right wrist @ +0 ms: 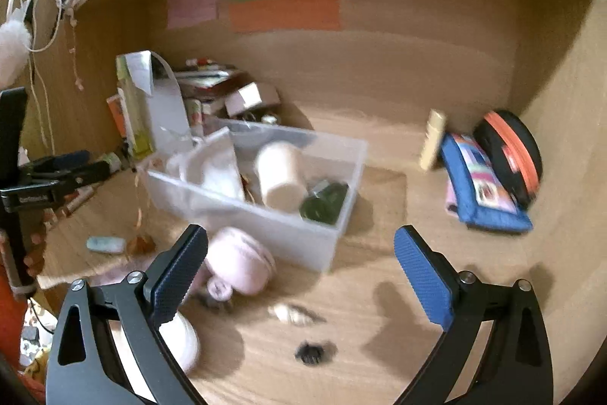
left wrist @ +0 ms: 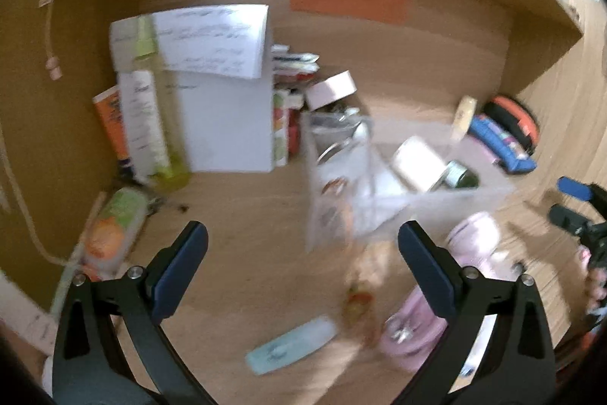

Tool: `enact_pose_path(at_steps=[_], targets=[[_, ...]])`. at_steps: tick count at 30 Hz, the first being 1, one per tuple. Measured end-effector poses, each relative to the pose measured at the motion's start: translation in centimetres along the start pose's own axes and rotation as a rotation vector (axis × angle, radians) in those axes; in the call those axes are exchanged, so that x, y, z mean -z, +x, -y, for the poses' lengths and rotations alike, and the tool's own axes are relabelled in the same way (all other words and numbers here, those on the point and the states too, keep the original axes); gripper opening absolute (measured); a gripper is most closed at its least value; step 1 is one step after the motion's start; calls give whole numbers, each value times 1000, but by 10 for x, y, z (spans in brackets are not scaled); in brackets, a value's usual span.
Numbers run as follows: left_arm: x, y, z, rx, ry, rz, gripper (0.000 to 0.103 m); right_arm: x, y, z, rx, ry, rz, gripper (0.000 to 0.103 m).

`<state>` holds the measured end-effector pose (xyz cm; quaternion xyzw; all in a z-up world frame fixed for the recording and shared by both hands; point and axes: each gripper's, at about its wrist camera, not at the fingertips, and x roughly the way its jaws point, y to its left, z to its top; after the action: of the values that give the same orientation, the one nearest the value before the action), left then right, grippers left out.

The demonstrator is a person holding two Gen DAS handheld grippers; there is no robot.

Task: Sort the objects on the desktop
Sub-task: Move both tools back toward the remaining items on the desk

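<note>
At the far left, a row of upright bottles and tubes (left wrist: pixel 146 124) leans against a white box at the back of the surface (left wrist: pixel 242 222), and a green-and-orange packet (left wrist: pixel 114 230) lies flat just in front of them; a careless sweep there could topple the standing ones like dominoes. The left tool (left wrist: pixel 303 264) hangs above bare wood with its jaws spread wide and nothing between them. Below it lies a pale blue tube (left wrist: pixel 292 344), and beside that a small amber item too blurred to name; both are light and rounded, so a closing pinch off-centre would likely squirt them sideways. Next comes a soft pink pouch (right wrist: pixel 239 262), resting just against the near wall of the clear plastic bin (right wrist: pixel 341 177); its limp fabric may fold or slip from a shallow grip. The bin already holds a white cup-like container (right wrist: pixel 280 177) and a dark green jar (right wrist: pixel 326 202), and being light it could slide if nudged while things are dropped in. The right tool (right wrist: pixel 301 276) is likewise fully open and empty, poised over a small dark clip-like thing (right wrist: pixel 313 352) and a pale scrap (right wrist: pixel 292 314), tiny enough to be missed or flicked away. Far right, a blue pouch (right wrist: pixel 481 192) and a black-and-orange case (right wrist: pixel 510 154) sit well apart from the bin, a long carry with room for drops. Both views are smeared, suggesting fast motion that risks misjudged reaches.
</note>
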<state>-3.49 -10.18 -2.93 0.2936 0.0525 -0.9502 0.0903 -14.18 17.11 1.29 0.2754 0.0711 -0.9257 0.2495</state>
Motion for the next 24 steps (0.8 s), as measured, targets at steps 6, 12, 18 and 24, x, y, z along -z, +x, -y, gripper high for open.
enact_pose_path(at_steps=[6, 12, 18, 24], targets=[[29, -4, -16, -28, 0, -60, 102, 28, 2, 6, 14, 26, -60, 98], [50, 4, -17, -66, 53, -138, 102, 44, 17, 8, 0, 46, -129, 98], [61, 18, -13, -38, 123, -205, 102, 43, 27, 8, -24, 83, -158, 98], [61, 25, -8, 14, 148, -215, 92, 31, 46, -4, -15, 55, -183, 98]])
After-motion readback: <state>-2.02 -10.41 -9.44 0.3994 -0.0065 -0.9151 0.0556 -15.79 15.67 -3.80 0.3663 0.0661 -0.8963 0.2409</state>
